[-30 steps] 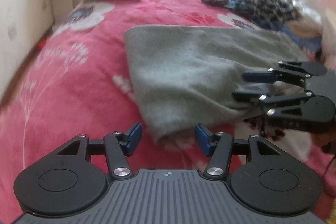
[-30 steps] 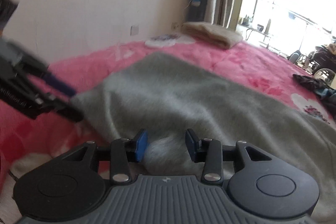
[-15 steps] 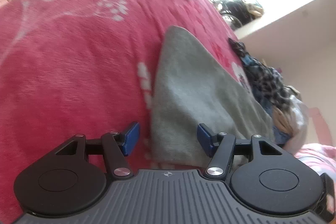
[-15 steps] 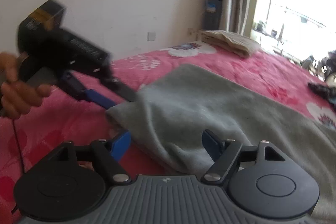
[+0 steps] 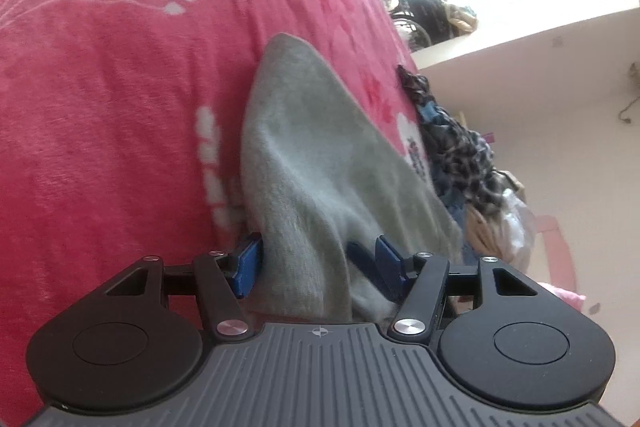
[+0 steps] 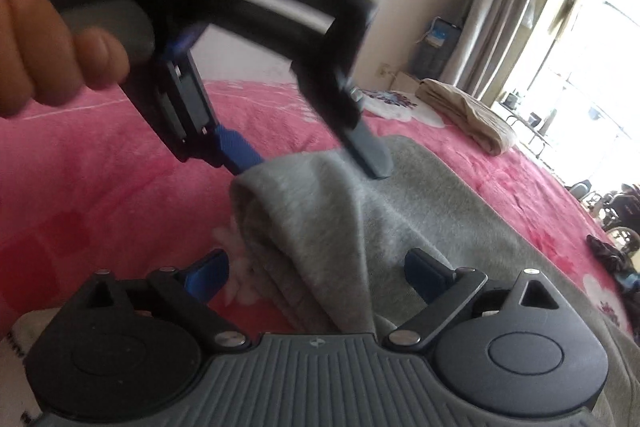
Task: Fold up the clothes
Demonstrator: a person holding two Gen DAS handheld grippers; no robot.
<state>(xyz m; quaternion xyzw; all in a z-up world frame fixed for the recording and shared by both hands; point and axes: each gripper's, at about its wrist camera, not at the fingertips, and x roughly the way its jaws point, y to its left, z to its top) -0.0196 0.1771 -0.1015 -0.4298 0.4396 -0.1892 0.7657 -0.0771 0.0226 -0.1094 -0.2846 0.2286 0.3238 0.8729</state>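
- Grey garment [image 5: 320, 155] of soft, fleecy knit: lies on the pink floral blanket [image 5: 100, 107], mostly flat. Its near corner is bunched and pulled up into a ridge off the blanket.
- Handling, as a judgement: light, limp, no stiffness. It will drape and sag wherever it is unsupported. The fuzzy surface should grip the pads well, so slip risk is low. Not fragile.
- The layers are thick at the near edge, so a pinch may catch only the top layer.
- Where to hold, as a judgement: the near edge at two points well apart, one per gripper, taking all the layers, so the edge stays straight when carried over.
- Left gripper [image 5: 316, 261]: about half open, blue pads on either side of the raised ridge. By the look of it the pads press on the thick bunch and hold it up above the blanket.
- Right gripper [image 6: 316, 267]: the jaws have just been opening and now stand wide. A fold of the garment lies between them, but neither pad presses on it, so it holds nothing.
- Person's hand [image 6: 44, 39]: wrapped round the left gripper's handle, above the blanket's near side.
- Beige folded cloth [image 6: 464, 115]: at the blanket's far end, well apart from the garment.
- Dark patterned clothes heap [image 5: 460, 143]: on the blanket's far edge, near the garment but not touching that I can tell.
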